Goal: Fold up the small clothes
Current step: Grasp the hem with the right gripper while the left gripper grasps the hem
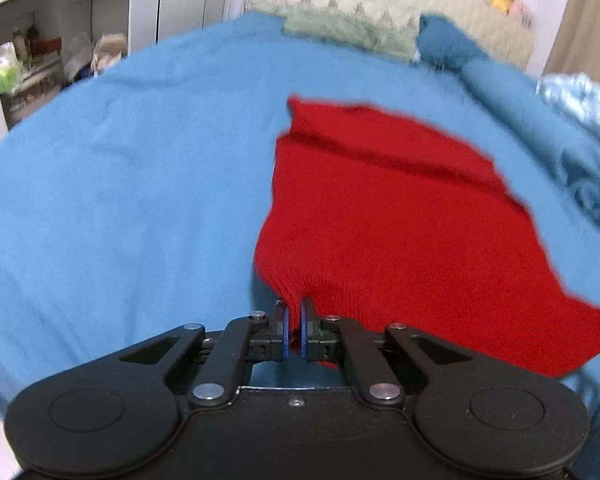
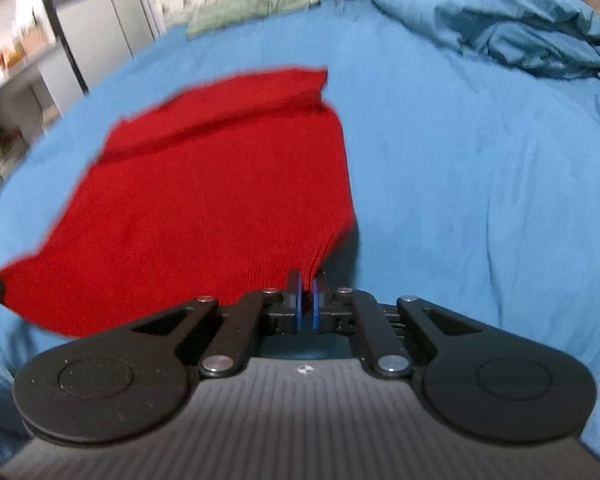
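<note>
A red knit garment (image 1: 384, 216) lies spread on a blue bed sheet (image 1: 120, 184), with its near ribbed hem lifted. My left gripper (image 1: 295, 307) is shut on the hem's left corner. In the right wrist view the same red garment (image 2: 212, 196) shows, and my right gripper (image 2: 307, 280) is shut on the hem's right corner. The tip of the other gripper shows at the far hem corner in each view. A fold ridge crosses the garment's far part.
A crumpled blue duvet (image 2: 512, 20) lies at the right of the bed. A pale green pillow (image 1: 352, 32) sits at the head. White shelves (image 1: 60, 40) with clutter stand left of the bed.
</note>
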The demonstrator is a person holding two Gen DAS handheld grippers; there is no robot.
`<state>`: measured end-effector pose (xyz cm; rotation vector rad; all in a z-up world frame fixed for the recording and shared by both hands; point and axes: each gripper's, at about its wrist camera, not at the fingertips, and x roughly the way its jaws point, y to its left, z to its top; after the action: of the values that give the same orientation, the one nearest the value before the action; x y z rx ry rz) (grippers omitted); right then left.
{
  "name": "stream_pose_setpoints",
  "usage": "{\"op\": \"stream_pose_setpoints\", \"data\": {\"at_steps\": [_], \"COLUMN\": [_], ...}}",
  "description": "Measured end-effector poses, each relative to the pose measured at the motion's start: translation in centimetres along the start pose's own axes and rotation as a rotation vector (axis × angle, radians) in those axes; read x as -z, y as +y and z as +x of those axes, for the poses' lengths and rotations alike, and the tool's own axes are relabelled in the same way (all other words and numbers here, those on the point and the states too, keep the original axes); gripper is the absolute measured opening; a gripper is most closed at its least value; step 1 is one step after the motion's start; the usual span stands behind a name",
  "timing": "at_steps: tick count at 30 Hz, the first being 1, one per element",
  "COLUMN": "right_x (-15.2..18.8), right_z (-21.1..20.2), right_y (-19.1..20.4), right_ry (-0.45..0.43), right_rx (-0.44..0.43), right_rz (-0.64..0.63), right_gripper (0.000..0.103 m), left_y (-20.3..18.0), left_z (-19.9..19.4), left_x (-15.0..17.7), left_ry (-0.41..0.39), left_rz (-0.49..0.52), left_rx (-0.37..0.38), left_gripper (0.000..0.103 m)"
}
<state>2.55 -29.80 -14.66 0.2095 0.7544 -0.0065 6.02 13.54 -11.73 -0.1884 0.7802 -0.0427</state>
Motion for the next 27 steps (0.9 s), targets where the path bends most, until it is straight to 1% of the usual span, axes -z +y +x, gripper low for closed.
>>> {"op": "stream_pose_setpoints", "data": {"at_steps": [4, 6, 8, 10, 11, 12, 14, 15, 16, 19, 22, 23, 25, 27], "right_x": [-6.3, -10.6, -15.0, -19.5, -22.1, -23.9, -28.0, -29.3, -30.8, -32.9, -33.1, -33.1, -32.9, -33.4], "right_z": [-1.0, -0.6, 0.5, 2.6, 4.3, 5.6, 9.8, 11.8, 14.5, 22.8, 29.9, 32.2, 34.7, 36.7], "right_y": [0.1, 0.4, 0.7, 1.0, 1.3, 1.5, 1.8, 1.7, 1.7, 1.0, 0.0, -0.2, -0.6, -0.8], "right_ry": [-0.078, -0.125, -0.162, -0.191, -0.197, -0.199, -0.198, -0.195, -0.189, -0.144, -0.081, -0.068, -0.058, -0.042], "right_rx": [-0.053, -0.081, -0.097, -0.098, -0.091, -0.087, -0.068, -0.055, -0.038, -0.012, 0.003, 0.014, 0.021, 0.012], "right_rz": [0.016, 0.018, 0.014, 0.011, 0.009, 0.008, 0.003, 0.002, 0.003, 0.023, 0.058, 0.058, 0.052, 0.051], "right_gripper": [0.020, 0.020, 0.020, 0.020, 0.020, 0.020, 0.020, 0.020, 0.020, 0.020, 0.020, 0.020, 0.020, 0.020], "left_y": [-1.1, -1.9, -2.9, -3.6, -4.0, -4.3, -4.8, -4.9, -4.9, -4.6, -4.2, -4.1, -3.9, -3.6], "left_z": [-0.9, -0.4, 0.9, 3.0, 4.4, 5.7, 9.2, 11.0, 13.1, 20.6, 27.3, 28.8, 31.6, 32.9], "left_x": [-5.6, -9.4, -13.8, -17.6, -19.6, -21.3, -24.5, -25.7, -26.8, -28.5, -28.6, -28.4, -28.5, -28.8], "left_ry": [-0.108, -0.164, -0.206, -0.229, -0.238, -0.244, -0.247, -0.244, -0.237, -0.189, -0.115, -0.104, -0.080, -0.063], "left_rz": [-0.012, -0.006, 0.000, -0.007, -0.008, -0.006, -0.011, -0.015, -0.025, -0.074, -0.115, -0.113, -0.103, -0.105], "left_rx": [0.027, 0.033, 0.039, 0.044, 0.040, 0.032, 0.016, 0.006, -0.002, -0.029, -0.051, -0.063, -0.087, -0.093], "left_gripper": [0.005, 0.005, 0.005, 0.005, 0.005, 0.005, 0.005, 0.005, 0.005, 0.005, 0.005, 0.005, 0.005, 0.005]}}
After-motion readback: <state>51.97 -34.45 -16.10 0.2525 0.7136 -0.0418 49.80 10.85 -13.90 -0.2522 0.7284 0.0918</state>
